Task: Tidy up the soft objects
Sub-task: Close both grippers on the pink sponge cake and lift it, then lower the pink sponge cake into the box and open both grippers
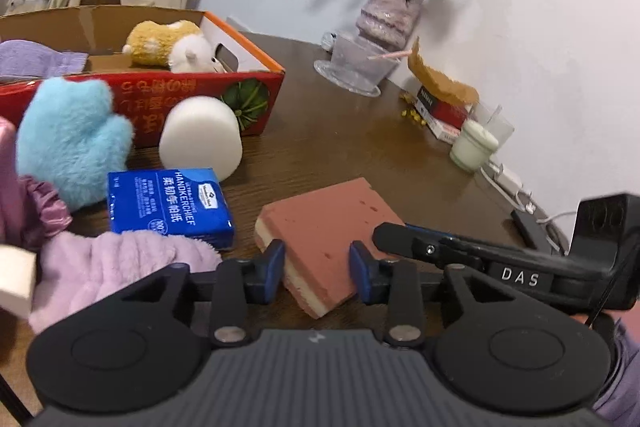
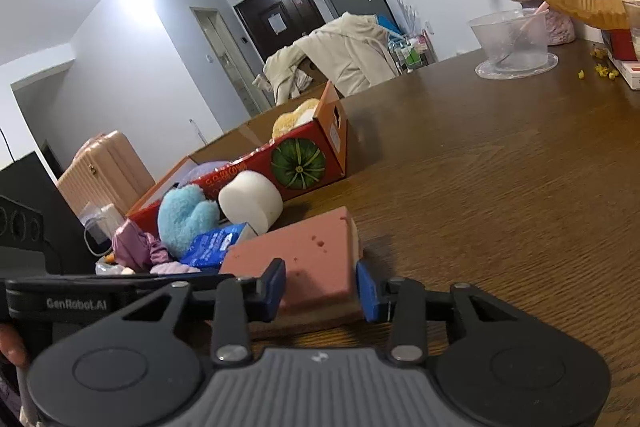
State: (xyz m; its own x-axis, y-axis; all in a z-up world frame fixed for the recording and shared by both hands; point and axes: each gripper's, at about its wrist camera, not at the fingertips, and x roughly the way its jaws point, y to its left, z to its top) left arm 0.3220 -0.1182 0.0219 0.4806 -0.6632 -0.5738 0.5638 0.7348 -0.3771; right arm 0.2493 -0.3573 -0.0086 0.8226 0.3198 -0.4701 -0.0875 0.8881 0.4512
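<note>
On the dark wooden surface point(image 1: 360, 155), flat pink-topped cream-layered foam sponge point(image 1: 324, 227) pinched at its near corner between narrowed left gripper point(image 1: 318, 259) jaws; from the right wrist, right gripper point(image 2: 320, 285) jaws likewise clamped on that sponge point(image 2: 304, 259).

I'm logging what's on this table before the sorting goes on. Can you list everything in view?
pink sponge: 1, pink over cream, table front, between both sets of jaws
tissue pack: 1, blue, left of sponge
foam cylinder: 1, white, against box
fluffy mitt: 1, light blue, beside box
lilac plush cloth: 1, front left
scrunchie: 1, mauve, far left
cardboard box: 1, red-orange, table left
plush toy: 1, tan and white, inside box
vase: 1, pinkish, with dried flowers, by wall
clear bowl: 1, beside vase
jar: 1, white, by wall
left gripper: black, blue pads
right gripper: black, blue pads
</note>
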